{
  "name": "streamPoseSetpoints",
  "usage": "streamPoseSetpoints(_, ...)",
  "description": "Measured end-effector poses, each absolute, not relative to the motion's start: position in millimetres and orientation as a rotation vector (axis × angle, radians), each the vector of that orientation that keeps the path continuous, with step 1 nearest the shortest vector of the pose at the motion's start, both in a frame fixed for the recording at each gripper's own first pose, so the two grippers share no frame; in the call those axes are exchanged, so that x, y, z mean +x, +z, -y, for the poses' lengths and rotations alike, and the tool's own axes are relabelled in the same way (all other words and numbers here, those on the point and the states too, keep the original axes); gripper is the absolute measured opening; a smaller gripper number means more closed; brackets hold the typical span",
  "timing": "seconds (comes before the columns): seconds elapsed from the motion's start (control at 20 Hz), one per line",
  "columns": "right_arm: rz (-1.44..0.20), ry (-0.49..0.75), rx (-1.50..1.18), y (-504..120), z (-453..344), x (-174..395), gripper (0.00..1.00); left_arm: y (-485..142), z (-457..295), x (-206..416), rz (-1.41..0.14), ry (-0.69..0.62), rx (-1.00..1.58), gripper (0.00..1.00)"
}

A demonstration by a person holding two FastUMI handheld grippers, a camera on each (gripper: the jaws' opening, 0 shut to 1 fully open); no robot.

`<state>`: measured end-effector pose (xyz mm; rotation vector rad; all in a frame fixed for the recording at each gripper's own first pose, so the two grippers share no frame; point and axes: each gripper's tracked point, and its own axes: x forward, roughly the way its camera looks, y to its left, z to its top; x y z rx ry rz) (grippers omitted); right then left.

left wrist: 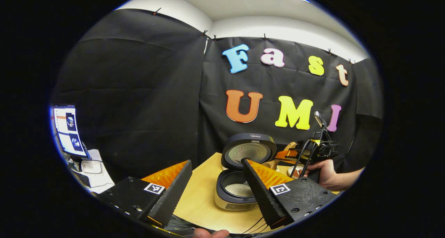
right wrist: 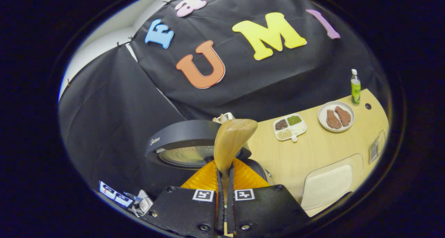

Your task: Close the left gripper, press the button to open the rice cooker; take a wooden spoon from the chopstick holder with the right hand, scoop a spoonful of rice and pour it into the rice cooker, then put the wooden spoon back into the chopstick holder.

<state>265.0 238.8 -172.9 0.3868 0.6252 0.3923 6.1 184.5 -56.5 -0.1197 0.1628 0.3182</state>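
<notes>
Spoon over the open cooker

Left gripper view: left hand-held gripper [left wrist: 217,166] stands with fingers wide apart above the open rice cooker [left wrist: 236,193] on the tabletop [left wrist: 201,199], rice inside.

Right gripper view: right hand-held gripper [right wrist: 225,168] is clamped on the wooden spoon [right wrist: 232,139], before the raised lid [right wrist: 180,135].

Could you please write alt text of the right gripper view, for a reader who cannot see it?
The right gripper is shut on a wooden spoon, whose bowl stands up in front of the open rice cooker lid. Beyond, on the wooden table, lie a divided dish of grains, a plate with two brown pieces and a small bottle.
</notes>
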Motion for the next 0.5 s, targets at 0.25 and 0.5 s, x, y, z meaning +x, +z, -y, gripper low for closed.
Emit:
streamPoseSetpoints(0.25,-0.569,0.392,0.221,-171.3,-258.0,266.2,0.08,-61.4,-194.6,0.1,-0.175,0.327,-0.142,0.95)
streamPoseSetpoints(0.5,-0.496,0.415,0.071,-162.8,-270.6,263.8,0.08,-62.9,-199.3,-0.8,-0.174,0.321,-0.135,0.95)
